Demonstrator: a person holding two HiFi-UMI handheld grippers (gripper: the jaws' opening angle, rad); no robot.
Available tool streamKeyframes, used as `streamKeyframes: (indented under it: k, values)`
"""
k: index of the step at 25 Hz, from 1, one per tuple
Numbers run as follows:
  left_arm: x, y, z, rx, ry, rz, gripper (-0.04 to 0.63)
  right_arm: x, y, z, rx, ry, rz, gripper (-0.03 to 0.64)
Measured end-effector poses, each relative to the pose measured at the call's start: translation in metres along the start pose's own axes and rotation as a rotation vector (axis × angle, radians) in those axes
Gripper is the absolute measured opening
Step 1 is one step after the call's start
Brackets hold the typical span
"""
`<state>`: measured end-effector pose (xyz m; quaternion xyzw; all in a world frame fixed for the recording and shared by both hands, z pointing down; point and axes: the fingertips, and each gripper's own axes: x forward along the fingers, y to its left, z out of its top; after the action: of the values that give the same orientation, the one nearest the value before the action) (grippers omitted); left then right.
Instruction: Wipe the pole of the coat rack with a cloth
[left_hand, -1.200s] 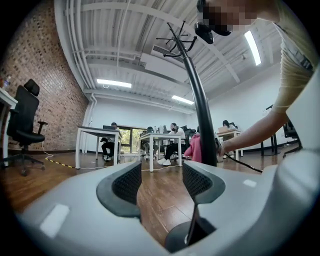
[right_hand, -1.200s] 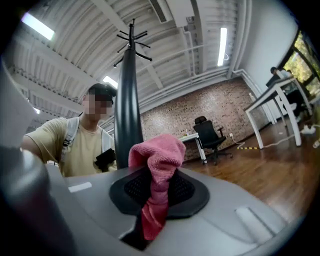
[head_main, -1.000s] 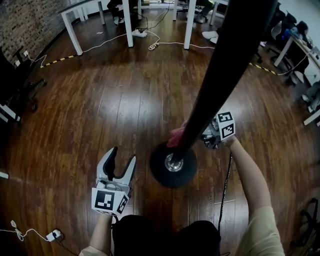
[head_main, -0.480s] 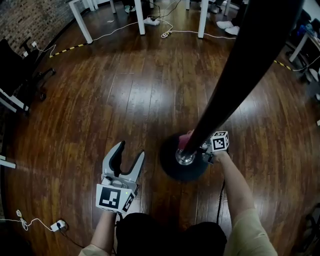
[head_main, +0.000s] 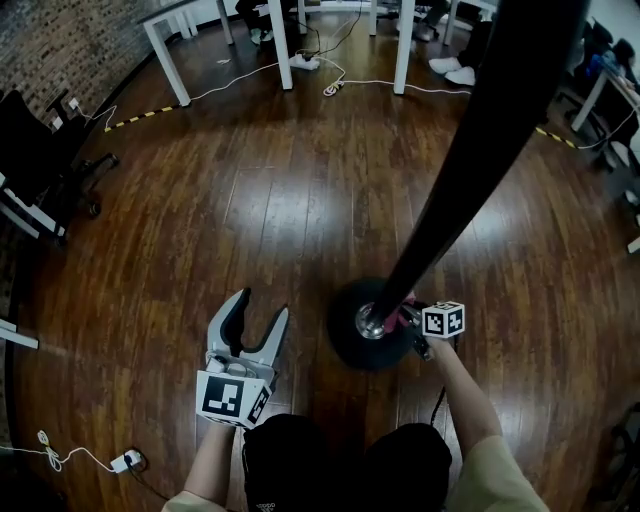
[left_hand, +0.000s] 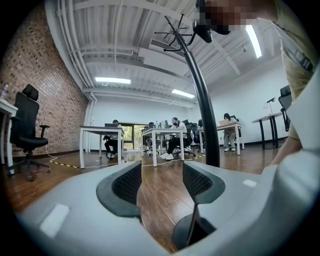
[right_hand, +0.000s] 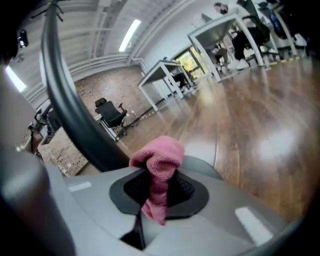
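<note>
Right gripper (right_hand: 161, 194) first: its jaws are clamped narrow on the pink cloth (right_hand: 159, 162), a bunched fold squeezed between the dark pads, with a rounded lump poking out past the tips. The black pole (right_hand: 70, 110) of the coat rack runs up just left of that lump. They are right beside each other, though I can't say for sure that cloth and pole touch.

From the head view, the right gripper (head_main: 412, 318) sits low at the foot of the pole (head_main: 470, 150), on its right side, with a sliver of pink showing between the tips and the shaft. The marker cube (head_main: 443, 320) faces up, just right of the pole's shiny collar (head_main: 370, 322). The round black base (head_main: 345, 345) lies flat on the wooden floor (head_main: 250, 180), directly below the jaws.

Left gripper (left_hand: 162, 182) now — jaws wide apart, nothing between the pads, only floorboards visible through the gap. The pole (left_hand: 202, 115) rises to its right, clear of it. In the head view the left gripper (head_main: 260, 305) is held to the left of the base, apart from it and tipped slightly rightward.

Further out: white tables (head_main: 280, 40) along the far side, a black office chair (head_main: 40, 160) at far left, and a plug with its cable (head_main: 125, 460) on the floor at near left.
</note>
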<state>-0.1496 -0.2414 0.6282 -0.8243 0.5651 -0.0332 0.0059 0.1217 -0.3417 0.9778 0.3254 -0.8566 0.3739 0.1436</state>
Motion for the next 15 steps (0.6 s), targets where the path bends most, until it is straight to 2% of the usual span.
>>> streamKeyframes:
  k: [2, 5, 9, 11, 13, 15]
  values:
    - [0.004, 0.004, 0.016, 0.005, -0.026, -0.009, 0.252, -0.046, 0.036, 0.044, -0.113, -0.117, 0.019, 0.044]
    - [0.011, 0.004, 0.042, 0.006, -0.064, -0.037, 0.252, -0.130, 0.120, 0.127, -0.327, -0.306, 0.030, 0.046]
    - [0.022, -0.002, 0.083, -0.017, -0.140, -0.075, 0.252, -0.243, 0.272, 0.252, -0.728, -0.578, 0.057, 0.046]
    - [0.020, -0.017, 0.095, -0.029, -0.148, -0.106, 0.252, -0.296, 0.347, 0.295, -0.889, -0.690, 0.070, 0.049]
    - [0.015, -0.027, 0.103, -0.033, -0.152, -0.132, 0.252, -0.336, 0.410, 0.332, -1.034, -0.784, 0.033, 0.051]
    - [0.013, -0.028, 0.111, -0.036, -0.181, -0.142, 0.252, -0.367, 0.463, 0.374, -1.192, -0.881, -0.071, 0.051]
